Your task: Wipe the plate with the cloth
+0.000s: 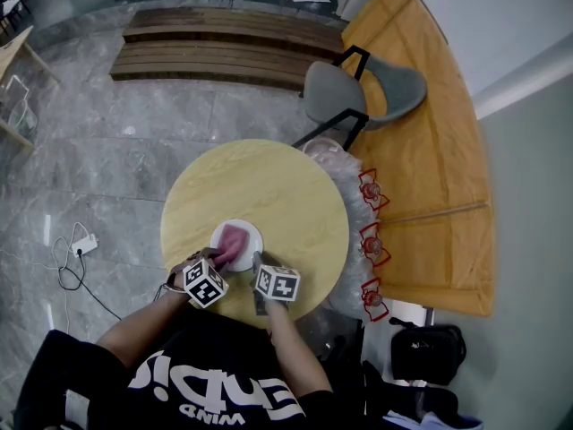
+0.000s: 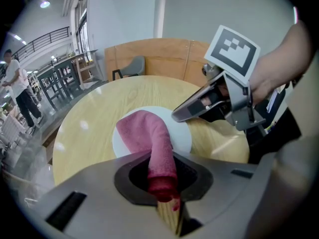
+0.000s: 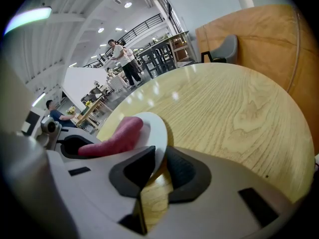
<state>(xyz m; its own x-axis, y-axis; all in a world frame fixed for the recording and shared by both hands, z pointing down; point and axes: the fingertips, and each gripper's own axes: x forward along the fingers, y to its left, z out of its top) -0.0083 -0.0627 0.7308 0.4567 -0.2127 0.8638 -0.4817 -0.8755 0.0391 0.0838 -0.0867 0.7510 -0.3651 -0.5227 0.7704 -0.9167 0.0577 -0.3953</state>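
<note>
left gripper (image 2: 165, 195) pinches rumpled pink cloth (image 2: 149, 133) draped on white plate (image 2: 182, 134); right gripper (image 3: 157, 167) clamps its rim.

A small round white plate (image 1: 254, 233) lies on the table's (image 1: 295, 195) near side. A bunched pink cloth (image 1: 235, 243) lies across it, trailing nearward.

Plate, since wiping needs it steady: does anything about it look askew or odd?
Nothing is spilled or broken. The plate has its near rim pinched in the right tool, and in that view it seems tipped a little rather than flat on the table. The cloth, held by the left tool, drapes across it.
</note>
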